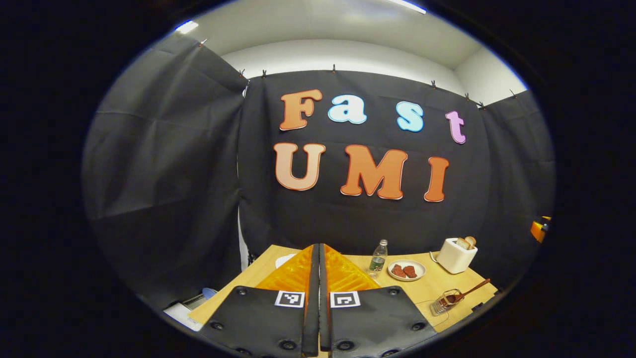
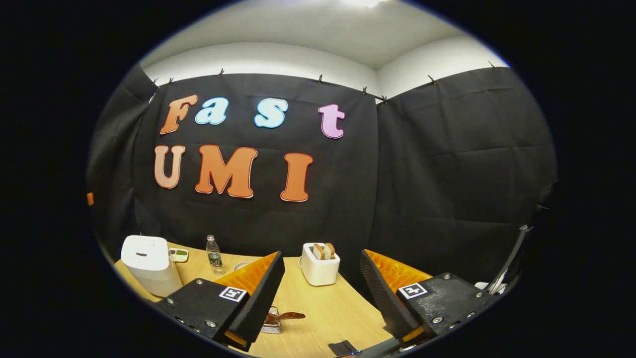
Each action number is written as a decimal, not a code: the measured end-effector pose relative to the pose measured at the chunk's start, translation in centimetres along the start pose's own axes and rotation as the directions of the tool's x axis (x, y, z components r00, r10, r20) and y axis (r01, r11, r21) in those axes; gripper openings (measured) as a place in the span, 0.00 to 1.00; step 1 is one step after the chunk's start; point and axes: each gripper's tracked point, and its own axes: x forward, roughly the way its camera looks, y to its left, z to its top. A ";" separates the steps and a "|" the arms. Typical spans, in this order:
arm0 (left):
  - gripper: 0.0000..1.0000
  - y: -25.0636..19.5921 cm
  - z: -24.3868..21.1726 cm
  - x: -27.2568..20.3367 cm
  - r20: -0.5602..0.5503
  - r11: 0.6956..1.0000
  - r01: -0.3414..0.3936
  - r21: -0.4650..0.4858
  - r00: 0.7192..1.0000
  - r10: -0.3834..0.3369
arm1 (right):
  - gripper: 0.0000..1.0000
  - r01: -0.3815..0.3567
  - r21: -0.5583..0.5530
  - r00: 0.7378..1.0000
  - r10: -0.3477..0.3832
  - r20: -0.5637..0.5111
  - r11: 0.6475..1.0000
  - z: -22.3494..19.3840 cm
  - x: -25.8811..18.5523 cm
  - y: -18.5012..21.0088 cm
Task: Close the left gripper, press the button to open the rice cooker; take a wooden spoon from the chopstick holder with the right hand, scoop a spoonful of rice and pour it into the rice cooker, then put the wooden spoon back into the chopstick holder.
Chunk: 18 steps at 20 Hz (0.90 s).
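Note:
My left gripper (image 1: 319,251) is shut, its fingers pressed together with nothing between them, held above the near left part of the wooden table (image 1: 427,288). In the right gripper view the white rice cooker (image 2: 147,263) stands lid-down at the table's left end. A wire chopstick holder (image 1: 443,303) at the front right holds a wooden spoon (image 1: 472,289) that leans to the right. My right gripper (image 2: 321,272) is open and empty, hovering above the chopstick holder (image 2: 272,323) and spoon (image 2: 288,315), which lie just inside its left finger (image 2: 258,293).
A white toaster (image 2: 319,263) with bread slices stands at the back. A water bottle (image 2: 214,255) and a small shallow dish (image 2: 179,255) stand near the cooker. A plate with red pieces (image 1: 406,270) lies between the bottle (image 1: 378,257) and the toaster (image 1: 456,254).

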 end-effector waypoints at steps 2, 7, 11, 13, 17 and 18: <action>0.05 -0.8 -0.9 1.4 -0.016 0.999 0.043 0.018 0.999 -0.042 | 0.95 0.001 0.004 1.000 -0.001 -0.003 1.000 -0.1 0.0 0.0; 0.05 -3.1 -4.5 5.5 -0.131 0.994 0.109 -0.030 0.985 -0.112 | 0.95 0.008 -0.009 1.000 -0.008 -0.006 1.000 -0.5 0.0 -0.2; 0.05 -3.2 -7.3 9.3 -0.210 0.992 0.124 -0.022 0.970 -0.125 | 0.95 0.030 -0.007 0.999 -0.030 -0.019 1.000 -0.9 -0.3 -1.3; 0.05 -3.1 -8.9 11.2 -0.251 0.992 0.127 -0.013 0.960 -0.127 | 0.95 0.046 -0.005 0.999 -0.046 -0.026 0.999 -1.2 -0.4 -1.9; 0.05 -3.4 -12.5 14.4 -0.325 0.990 0.137 -0.044 0.935 -0.144 | 0.95 0.081 -0.012 0.995 -0.081 -0.053 0.997 -2.2 -0.7 -3.3; 0.05 -3.4 -13.4 15.1 -0.342 0.989 0.141 -0.040 0.928 -0.146 | 0.95 0.088 -0.014 0.994 -0.088 -0.060 0.996 -2.5 -0.8 -3.6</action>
